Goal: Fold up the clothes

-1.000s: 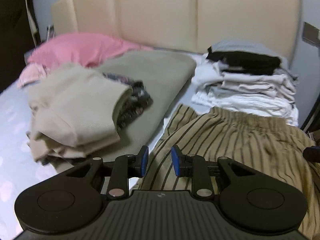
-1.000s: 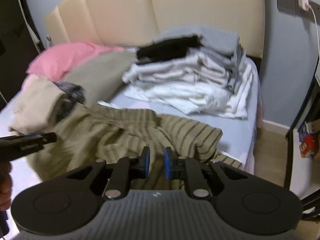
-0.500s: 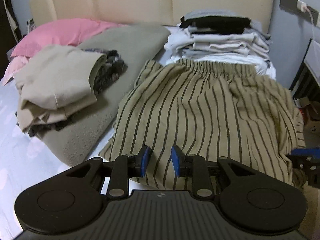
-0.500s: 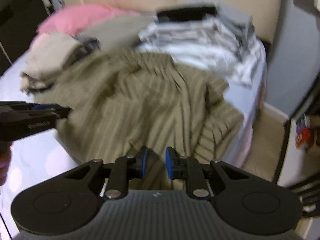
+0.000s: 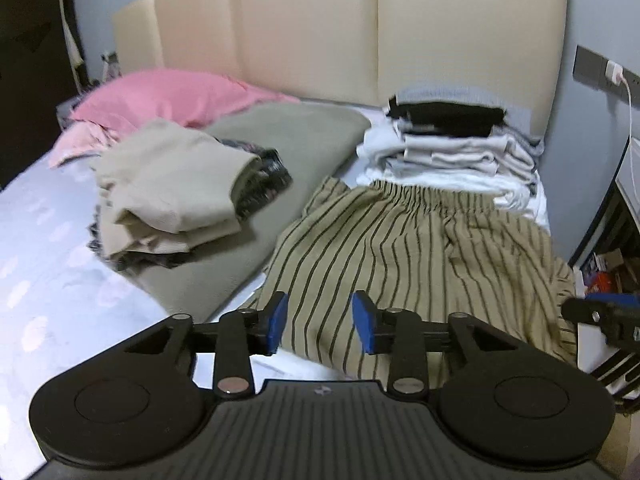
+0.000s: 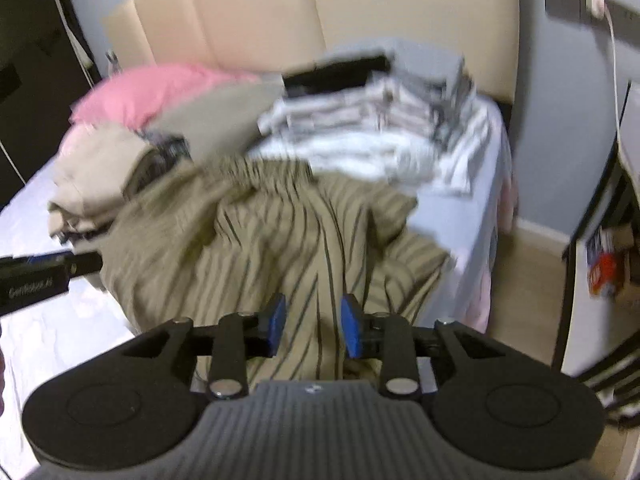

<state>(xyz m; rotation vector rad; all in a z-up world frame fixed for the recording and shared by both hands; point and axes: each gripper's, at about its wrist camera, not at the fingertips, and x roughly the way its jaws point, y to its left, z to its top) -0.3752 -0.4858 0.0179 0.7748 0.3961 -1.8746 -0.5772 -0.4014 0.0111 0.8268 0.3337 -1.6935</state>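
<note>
- Directly ahead of the left gripper (image 5: 320,328), an olive-tan garment with dark stripes and a gathered elastic waistband (image 5: 420,256) lies spread on the pale printed bed sheet (image 5: 48,248).
- Its blue-padded jaws stand apart with a clear gap and grip nothing; the striped cloth lies beyond and below them.
- Likewise, the right gripper (image 6: 313,330) is parted and empty, with the same garment (image 6: 280,240) bunched in folds in front of its tips.
- Beyond the waistband sits a stack of folded white, grey and black clothes (image 5: 452,144).
- Ahead and left of the left gripper lie a folded beige garment (image 5: 168,188) and a pink pillow (image 5: 168,96).
- Behind everything stands a cream padded headboard (image 5: 360,28).
</note>
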